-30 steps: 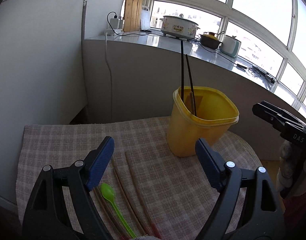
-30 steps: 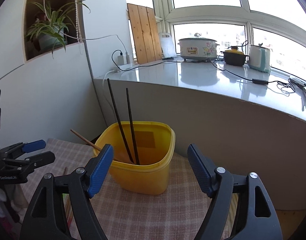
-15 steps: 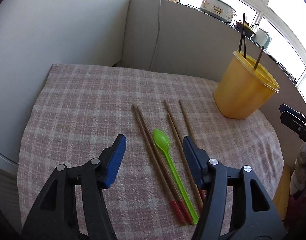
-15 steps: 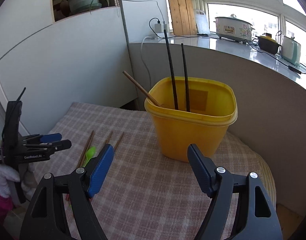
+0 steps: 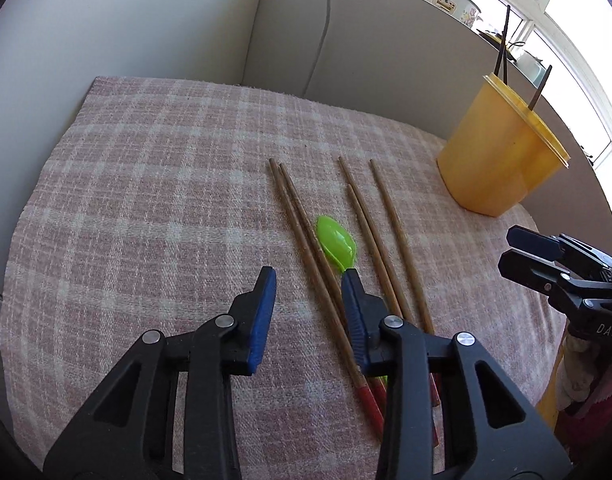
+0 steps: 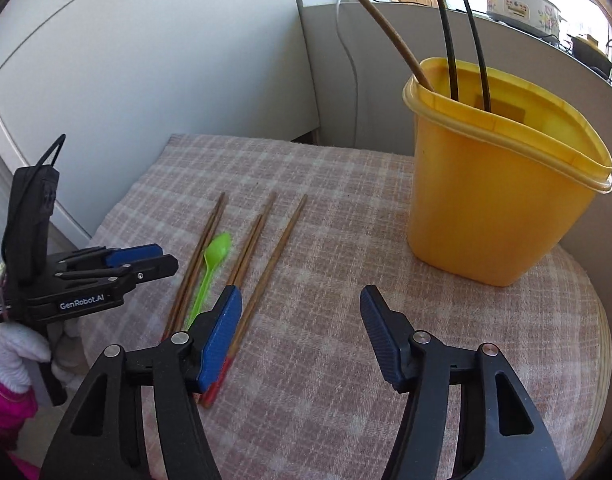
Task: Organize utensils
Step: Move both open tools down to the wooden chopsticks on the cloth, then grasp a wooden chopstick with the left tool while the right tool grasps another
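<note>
Surface (image 6: 345, 360): round, covered with a pink-and-white checked cloth (image 5: 146, 200).

Utensils lying loose on the cloth: five brown wooden chopsticks (image 5: 393, 224) with red-painted ends, laid roughly parallel, and one green plastic spoon (image 5: 335, 242) lying among them. The spoon sits between the left pair of sticks and the other three (bowl end toward the far wall in the left wrist view).

Yellow tub (image 6: 501, 196): stands upright at the far right part of the surface, well apart from the loose sticks. It holds two black chopsticks (image 6: 445, 40) and one brown stick (image 6: 389, 36), all leaning and poking above the rim.

Left claw (image 5: 307, 280): jaws closing, nothing gripped. The two outermost left chopsticks pass through the gap; the pads do not press on them. The right pad's tip sits over the spoon's handle (contact cannot be told).

Right claw (image 6: 300, 308): jaws closing, wide gap, only bare cloth between them. Its left pad hangs just beside the rightmost chopstick, above the red ends.

A white-gloved hand (image 6: 10, 356) with a pink sleeve holds the left claw's handle.
</note>
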`<action>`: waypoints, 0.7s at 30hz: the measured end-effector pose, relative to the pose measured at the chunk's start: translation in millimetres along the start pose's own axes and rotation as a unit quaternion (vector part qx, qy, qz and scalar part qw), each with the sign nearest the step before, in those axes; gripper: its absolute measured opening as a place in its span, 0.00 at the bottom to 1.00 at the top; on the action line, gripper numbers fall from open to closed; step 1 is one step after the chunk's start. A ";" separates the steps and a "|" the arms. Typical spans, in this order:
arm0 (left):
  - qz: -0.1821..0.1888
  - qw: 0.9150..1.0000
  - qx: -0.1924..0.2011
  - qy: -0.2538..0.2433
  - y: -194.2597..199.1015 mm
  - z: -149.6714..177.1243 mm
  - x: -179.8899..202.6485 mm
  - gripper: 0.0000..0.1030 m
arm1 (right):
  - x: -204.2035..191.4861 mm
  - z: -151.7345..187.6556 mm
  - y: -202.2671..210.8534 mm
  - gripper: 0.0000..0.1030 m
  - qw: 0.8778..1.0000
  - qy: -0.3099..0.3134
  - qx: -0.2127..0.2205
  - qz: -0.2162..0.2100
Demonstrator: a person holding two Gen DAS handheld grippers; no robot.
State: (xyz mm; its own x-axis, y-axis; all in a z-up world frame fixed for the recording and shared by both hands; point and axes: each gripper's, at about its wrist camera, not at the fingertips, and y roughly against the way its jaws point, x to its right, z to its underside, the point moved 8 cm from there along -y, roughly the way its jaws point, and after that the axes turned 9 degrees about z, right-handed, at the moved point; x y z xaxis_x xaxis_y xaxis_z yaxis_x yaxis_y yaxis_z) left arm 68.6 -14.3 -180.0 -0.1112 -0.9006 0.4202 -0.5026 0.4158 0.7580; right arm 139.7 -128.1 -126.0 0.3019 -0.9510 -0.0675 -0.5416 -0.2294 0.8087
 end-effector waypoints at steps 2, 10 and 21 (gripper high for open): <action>-0.002 1.000 -0.002 -0.002 -3.9 0.1 0.8 0.33 | -3.5 1.4 -5.9 0.53 1.000 -0.001 -0.009 -0.003; -0.024 0.999 -0.019 -0.022 -24.3 1.9 5.3 0.29 | -14.4 2.5 -26.3 0.47 0.999 0.004 -0.033 -0.006; -0.030 0.998 -0.030 -0.037 -48.3 -2.9 14.6 0.27 | -20.1 -5.7 -47.0 0.35 0.998 0.012 -0.055 -0.004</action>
State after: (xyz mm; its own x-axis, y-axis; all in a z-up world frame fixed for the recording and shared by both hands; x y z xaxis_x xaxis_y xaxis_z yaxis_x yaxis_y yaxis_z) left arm 93.8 -47.2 -209.0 -0.1465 -0.9300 0.3372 -0.4580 0.3659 0.8102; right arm 163.5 -97.0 -159.3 0.3261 -0.9433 -0.0616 -0.4491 -0.2119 0.8680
